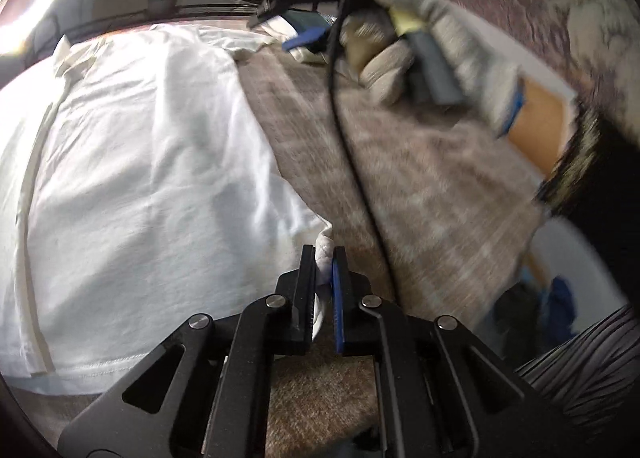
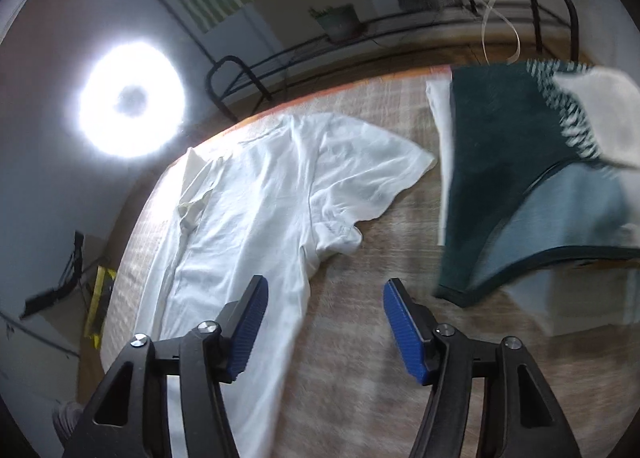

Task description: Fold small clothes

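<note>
We keep the left tool (image 1: 325, 258) clamped tight on the white shirt (image 1: 132, 178) hem; right tool (image 2: 324, 298), wide open and empty, takes the sleeve (image 2: 380, 162).

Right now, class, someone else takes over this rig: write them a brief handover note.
Left hand-held gripper: shut on a bunched edge of the white shirt.
Right hand-held gripper: open, holding nothing, above the brown mat.
The shirt lies spread on the mat, unfolded. A dark green garment lies off to the right.
Done: edge gripped. Left: all folds.
</note>
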